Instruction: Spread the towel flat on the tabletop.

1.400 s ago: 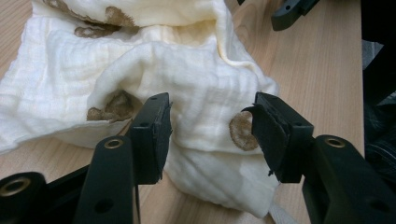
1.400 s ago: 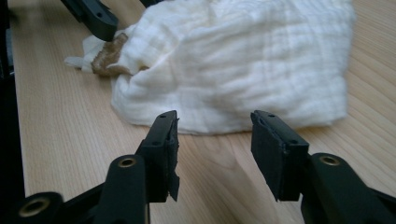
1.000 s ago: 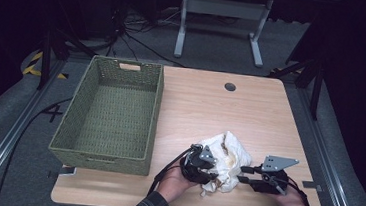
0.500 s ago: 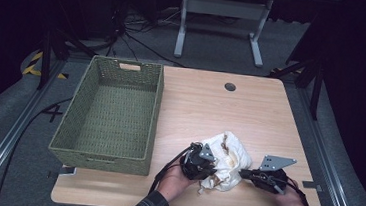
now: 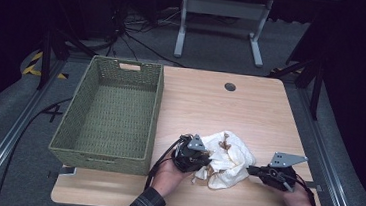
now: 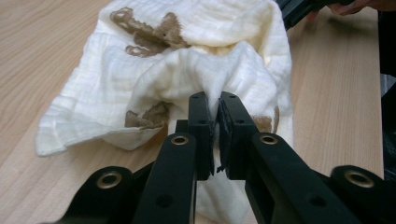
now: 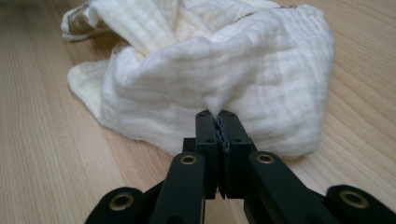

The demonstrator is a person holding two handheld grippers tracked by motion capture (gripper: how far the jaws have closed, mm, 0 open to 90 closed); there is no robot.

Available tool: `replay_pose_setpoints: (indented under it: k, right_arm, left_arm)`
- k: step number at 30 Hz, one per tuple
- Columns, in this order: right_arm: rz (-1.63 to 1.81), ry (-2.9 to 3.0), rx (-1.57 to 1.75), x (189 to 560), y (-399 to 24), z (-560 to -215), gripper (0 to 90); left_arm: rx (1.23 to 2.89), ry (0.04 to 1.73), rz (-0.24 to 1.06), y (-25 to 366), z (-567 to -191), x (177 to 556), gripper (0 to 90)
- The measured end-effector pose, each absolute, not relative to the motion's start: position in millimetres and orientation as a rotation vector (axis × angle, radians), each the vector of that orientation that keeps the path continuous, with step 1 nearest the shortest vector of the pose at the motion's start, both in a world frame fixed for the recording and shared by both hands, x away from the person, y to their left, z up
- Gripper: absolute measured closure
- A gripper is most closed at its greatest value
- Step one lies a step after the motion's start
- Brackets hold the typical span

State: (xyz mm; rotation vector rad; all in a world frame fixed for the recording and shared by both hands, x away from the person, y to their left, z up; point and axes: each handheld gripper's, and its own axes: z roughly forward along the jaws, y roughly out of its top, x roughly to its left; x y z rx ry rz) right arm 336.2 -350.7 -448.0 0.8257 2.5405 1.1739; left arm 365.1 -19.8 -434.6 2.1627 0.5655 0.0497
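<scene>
Lying crumpled on the bench [image 5: 250, 109]: cream cloth [image 5: 226, 159], left hand-held gripper [image 6: 217, 105] and right hand-held gripper [image 7: 219, 116] both clamping its edges; lifting, and possibly binning in the basket [image 5: 103, 154], is pending.

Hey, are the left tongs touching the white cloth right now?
Touching. The left gripper view shows the left tongs closed on a pinched fold of the white cloth, fabric squeezed between the two black jaws.

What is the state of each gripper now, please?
Left gripper: jaws have just been closing, now shut on a fold of the cream cloth.
Right gripper: shut on the same cloth's edge.
</scene>
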Motion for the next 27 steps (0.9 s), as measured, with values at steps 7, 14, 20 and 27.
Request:
replay_pose_setpoints:
  k: [7, 14, 20, 27]
  right_arm:
    - [1.167, 2.526, 0.858, 338.5, -364.4, -445.3, 88.2]
    - [1.157, 2.504, 0.915, 342.8, -383.9, -443.5, 88.5]
    - [1.114, 2.487, 0.957, 347.2, -399.2, -445.1, 88.9]
    - [1.072, 2.450, 1.021, 352.1, -416.2, -446.2, 88.6]
  left_arm:
    - [2.127, 0.596, 0.069, -11.5, -432.4, 368.3, 84.4]
    - [2.106, 0.626, 0.073, -2.3, -430.0, 371.4, 84.5]
    - [2.079, 0.659, 0.091, 2.8, -428.4, 374.6, 84.5]
    - [2.069, 0.693, 0.093, 5.3, -430.0, 376.1, 84.7]
